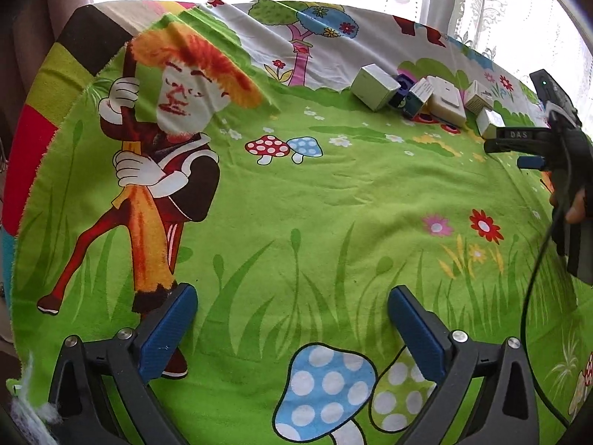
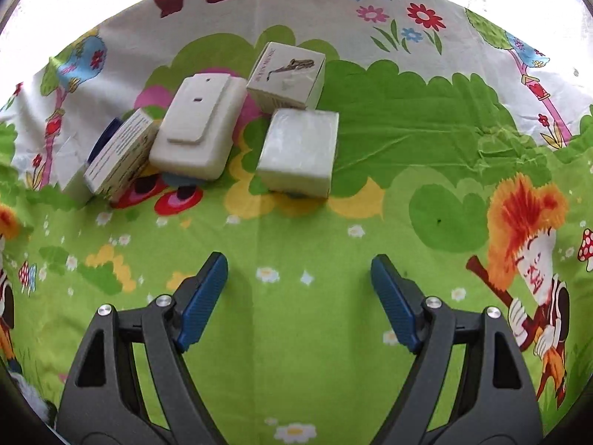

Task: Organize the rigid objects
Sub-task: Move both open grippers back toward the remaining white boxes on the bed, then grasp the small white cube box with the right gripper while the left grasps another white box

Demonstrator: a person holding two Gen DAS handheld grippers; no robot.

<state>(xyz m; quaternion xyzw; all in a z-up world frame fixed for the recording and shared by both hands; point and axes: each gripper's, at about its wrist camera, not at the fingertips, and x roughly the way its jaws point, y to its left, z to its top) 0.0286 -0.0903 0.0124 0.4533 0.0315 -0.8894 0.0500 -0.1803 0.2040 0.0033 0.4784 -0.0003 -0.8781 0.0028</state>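
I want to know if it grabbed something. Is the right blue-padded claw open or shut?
Open. The right gripper has its blue pads spread wide, with only the green cartoon cloth between them.

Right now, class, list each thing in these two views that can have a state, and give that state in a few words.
Left tool: open, nothing between its pads.
Right tool: open, empty, short of the boxes.
Plain white box: closed, flat on the cloth.
Saxophone-print box: closed, tilted.
White plastic device: lying at a slant, propped on its neighbours.
Printed-text carton: closed, leaning.
Pale green box: closed, tilted.
Patterned cloth: spread out, creased.
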